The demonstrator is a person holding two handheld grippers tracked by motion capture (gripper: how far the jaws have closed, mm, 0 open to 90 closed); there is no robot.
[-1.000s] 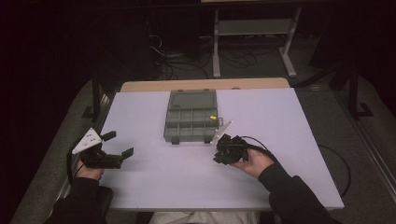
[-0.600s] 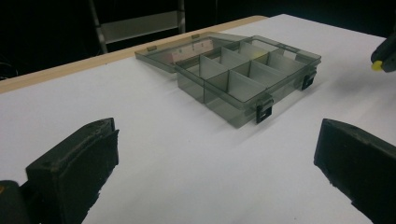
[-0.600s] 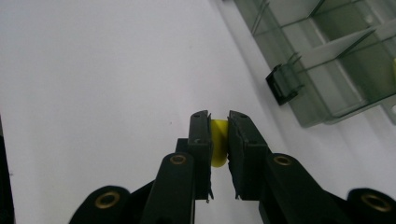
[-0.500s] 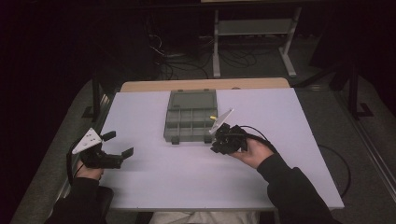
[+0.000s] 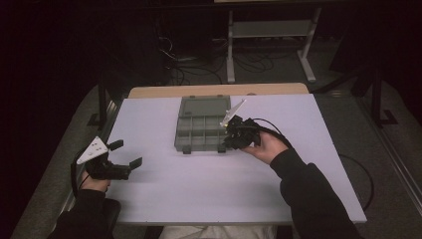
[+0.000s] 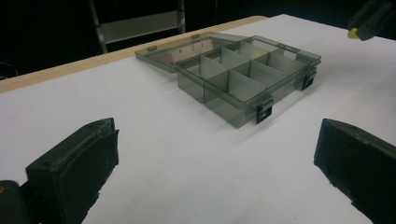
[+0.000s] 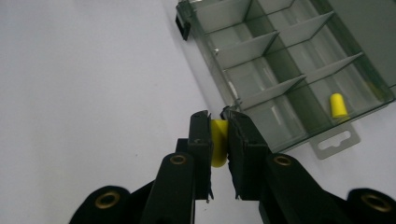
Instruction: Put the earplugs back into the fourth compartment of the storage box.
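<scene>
Fig. High view w/ both claw views. Landmark: the organiser box (image 5: 201,130), a grey see-through compartment tray, lid (image 5: 204,106) folded flat behind it, resting mid-counter (image 5: 164,199).

Right claw (image 5: 230,139): jaws clamped on a yellow earplug (image 7: 218,142); the plug sits squeezed between the two pads, its rounded end poking out below them. In the high view the claw hangs at the box's right front corner, just above the rim. Its own view looks down on the box's dividers, so the plug is beside the box, not yet over a cell.

Change vs. the earlier frames: a second ago the right claw was lower on the counter, in front of and right of the box; it has since risen and closed in on the box edge. Grip unchanged throughout. Judgement: the pick is done and the carry is under way; what remains is to centre the plug over a cell and release.

A second earplug (image 7: 338,105) already lies in a cell at one end of the box, near the hang-tab (image 7: 337,139); prob. the same cell is the target, though that can't be told.

Left claw (image 5: 125,154): jaws wide apart, nothing between them, well left of the box near the counter's edge; same place as in the earlier frames. From its view the box (image 6: 247,74) lies ahead, w/ both latches (image 6: 264,113) undone
</scene>
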